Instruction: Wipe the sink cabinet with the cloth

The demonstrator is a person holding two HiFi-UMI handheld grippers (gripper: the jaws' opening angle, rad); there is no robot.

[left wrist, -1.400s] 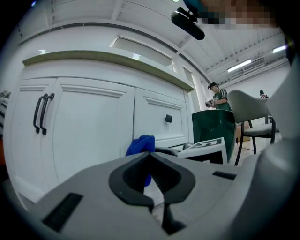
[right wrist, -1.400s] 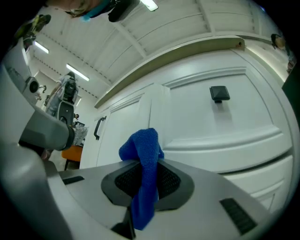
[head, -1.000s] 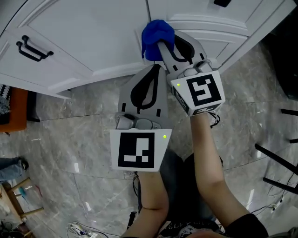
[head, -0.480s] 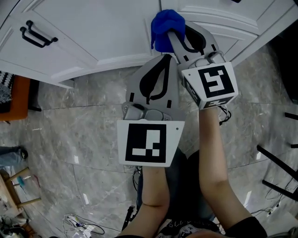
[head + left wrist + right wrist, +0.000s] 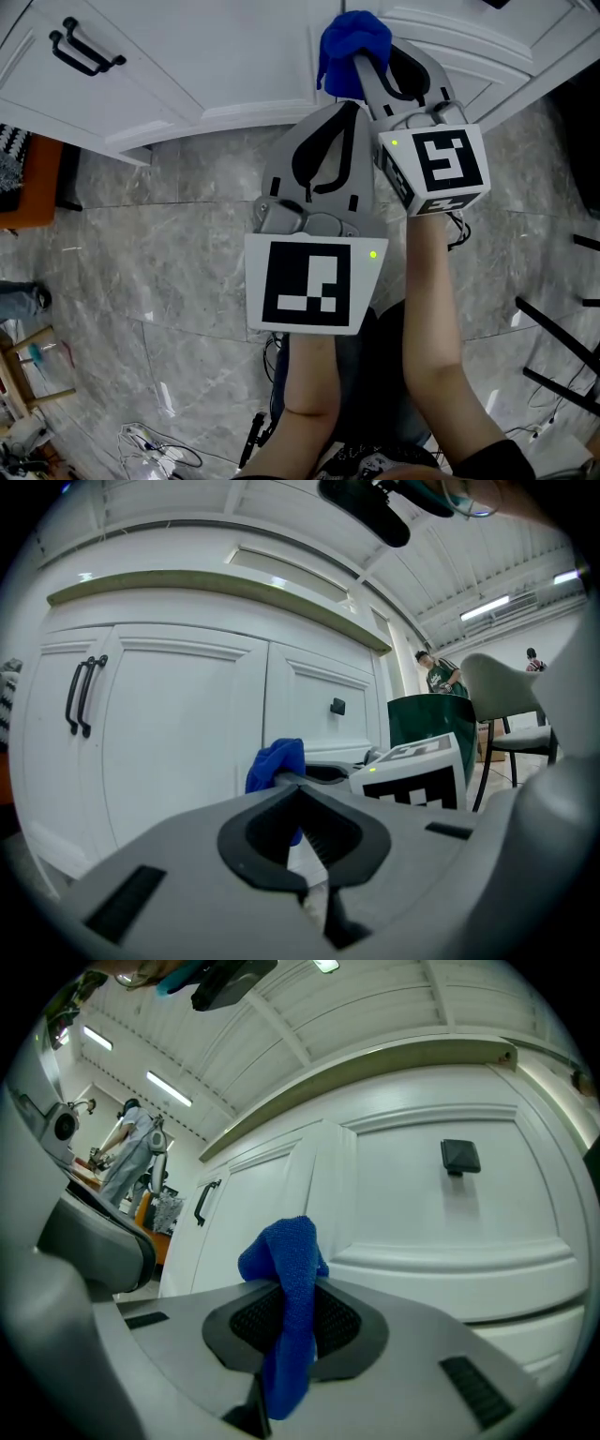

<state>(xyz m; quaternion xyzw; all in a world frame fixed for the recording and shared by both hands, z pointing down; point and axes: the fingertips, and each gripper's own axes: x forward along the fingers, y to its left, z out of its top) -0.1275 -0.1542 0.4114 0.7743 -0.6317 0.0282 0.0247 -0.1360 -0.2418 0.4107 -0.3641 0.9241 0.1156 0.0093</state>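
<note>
A blue cloth point(image 5: 352, 44) point(image 5: 286, 1312) is bunched in my right gripper point(image 5: 366, 58) point(image 5: 286, 1283), whose jaws are shut on it, and it touches the white sink cabinet point(image 5: 234, 56) point(image 5: 422, 1213) beside the seam between two doors. My left gripper point(image 5: 349, 111) point(image 5: 298, 785) hovers just below and left of the right one, shut and empty, its tip close to the cabinet's base. In the left gripper view the cloth point(image 5: 275, 764) shows above the jaws.
A black bar handle point(image 5: 86, 49) point(image 5: 79, 696) sits on the left door, a small black knob point(image 5: 459, 1157) point(image 5: 337, 706) on the right door. Grey marble floor point(image 5: 159, 262) lies below. An orange stool point(image 5: 28, 197) stands left, black chair legs point(image 5: 562, 328) right.
Both grippers have drifted rightward and a little up along the cabinet front, the blue cloth sliding with the right one. The left door handle has shifted toward the view's upper left.
</note>
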